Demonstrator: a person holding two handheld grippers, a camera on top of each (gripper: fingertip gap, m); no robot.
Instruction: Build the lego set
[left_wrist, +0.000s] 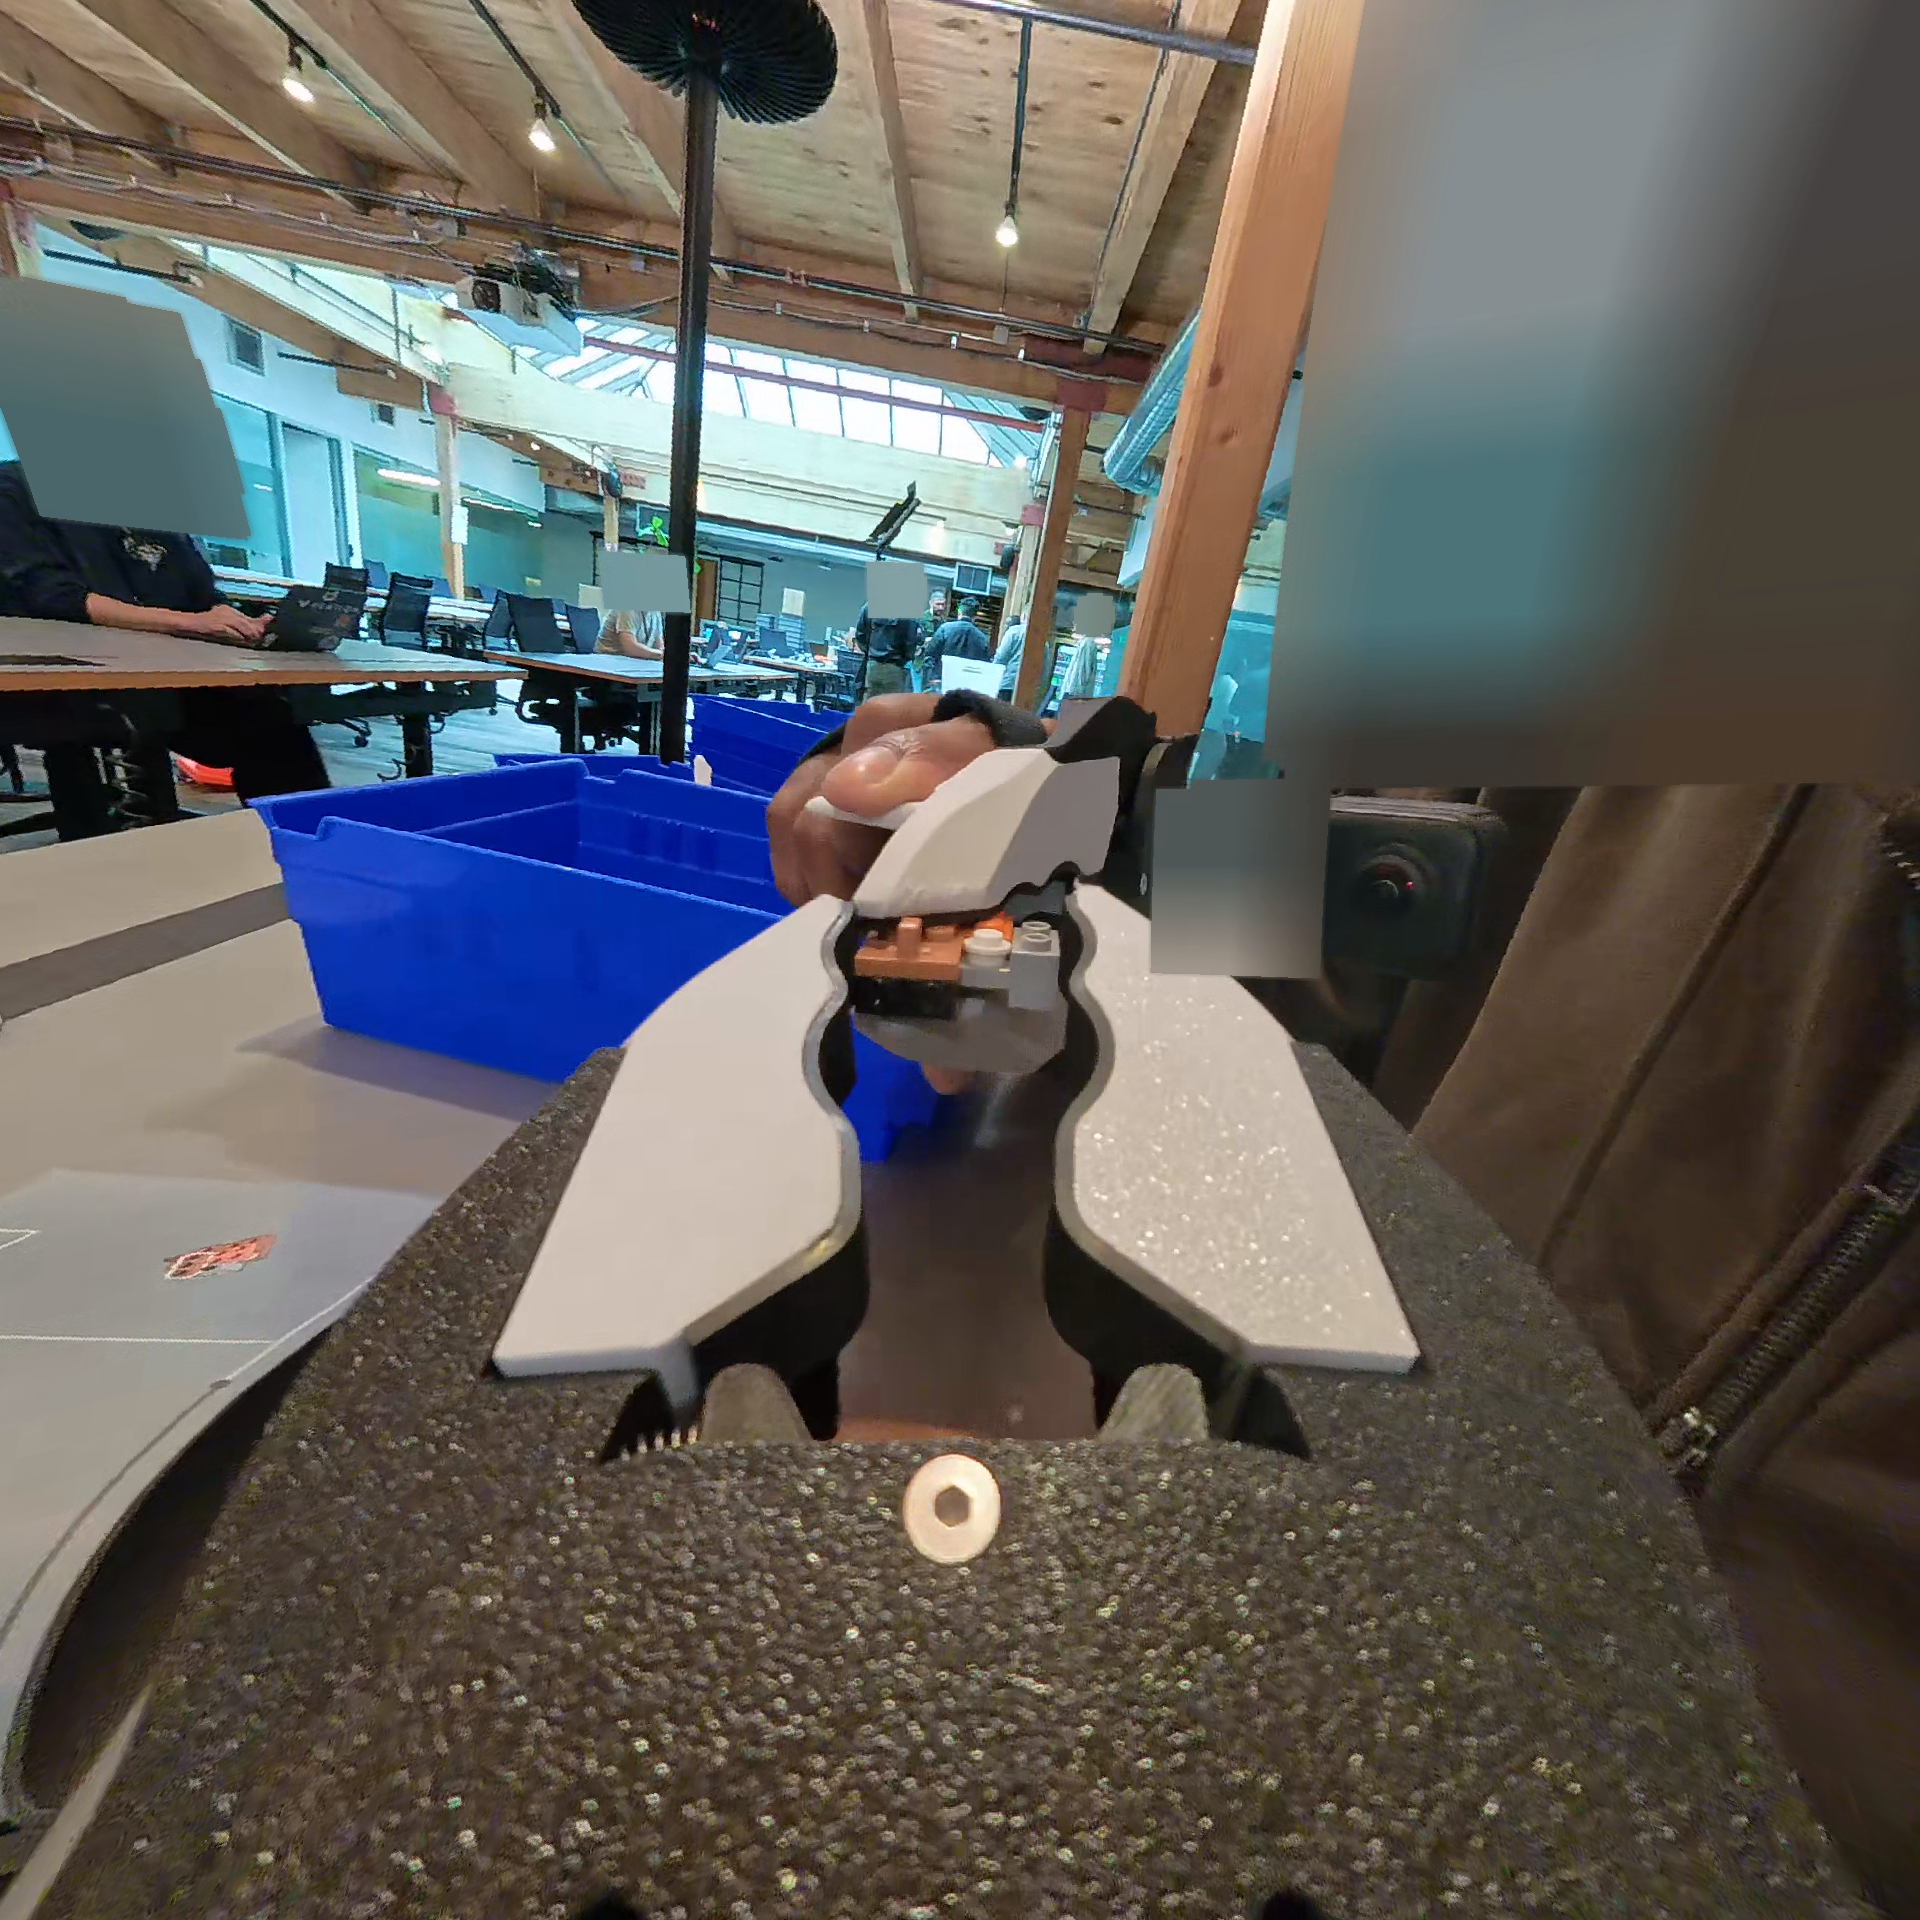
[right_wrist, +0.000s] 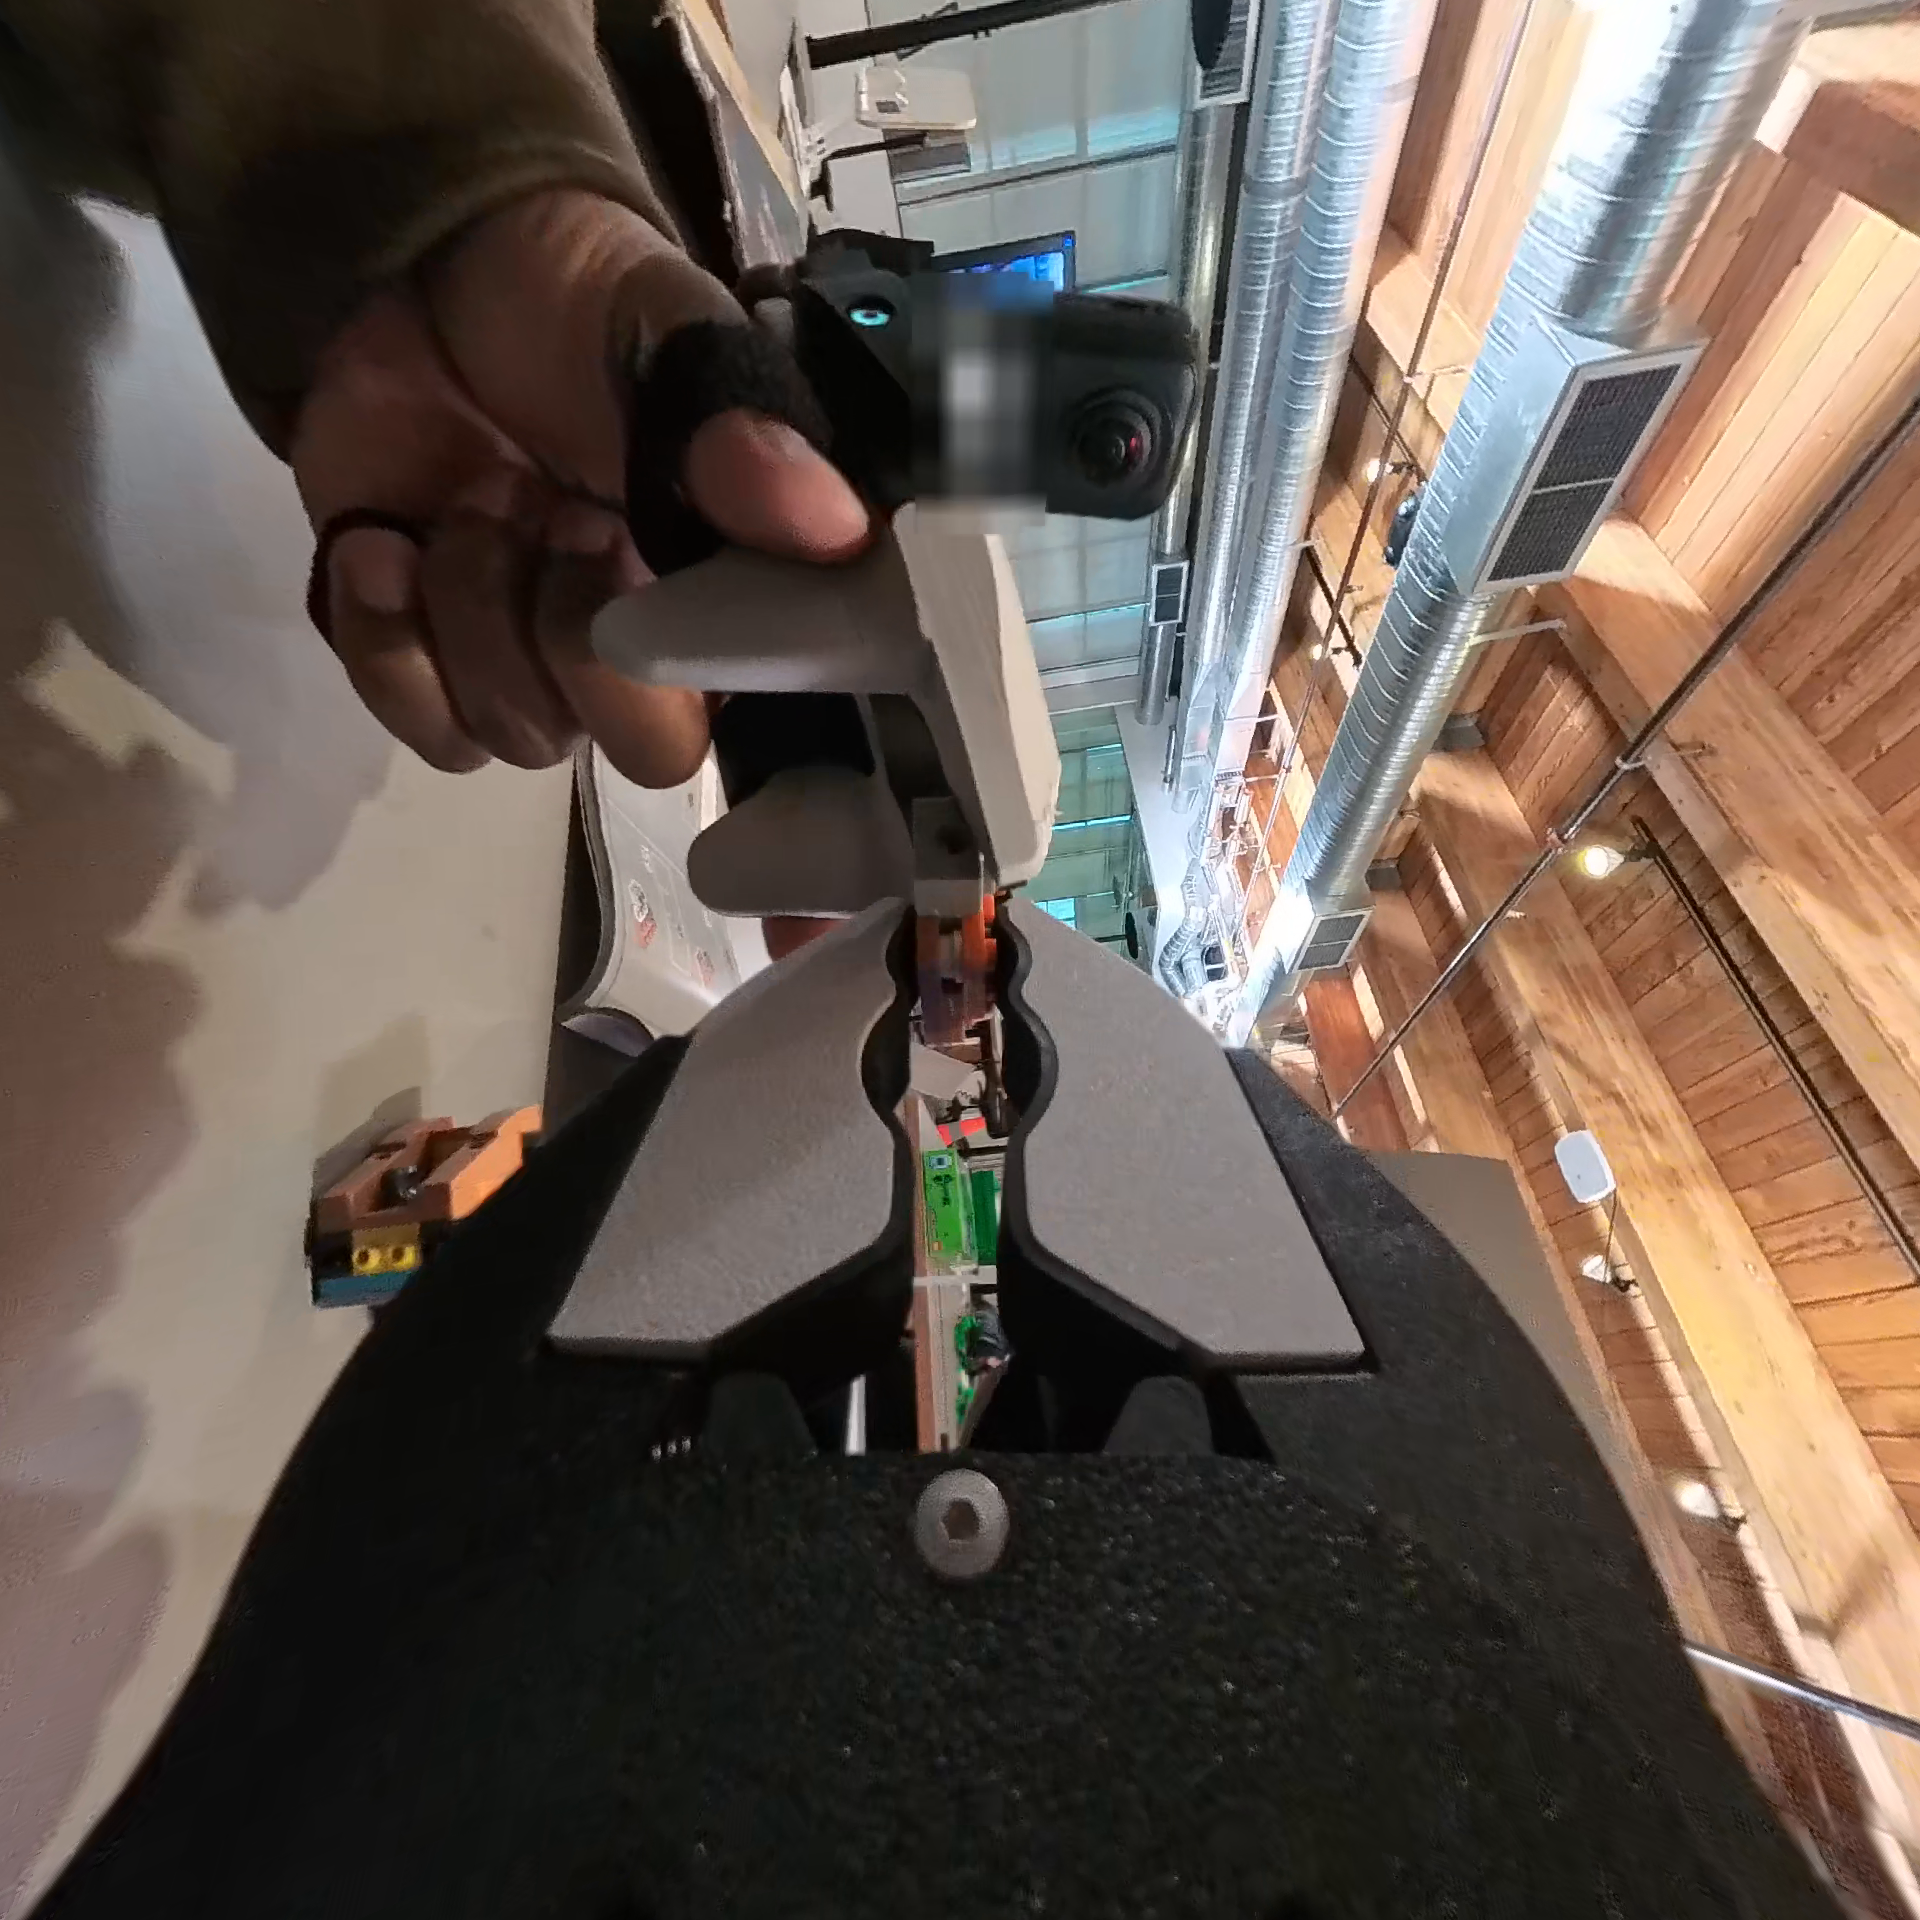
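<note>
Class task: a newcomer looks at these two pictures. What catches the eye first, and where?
A small brown, orange and grey brick assembly, held mid-air at centre between both grippers' tips: left gripper, right gripper. Behind it to the left, a bright blue plastic bin stands on the grey table.

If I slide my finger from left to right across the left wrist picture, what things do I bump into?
Person at a laptop → blue bin → left gripper holding the lego piece, with the right gripper's fingers on it too → small black camera → brown jacket.
</note>
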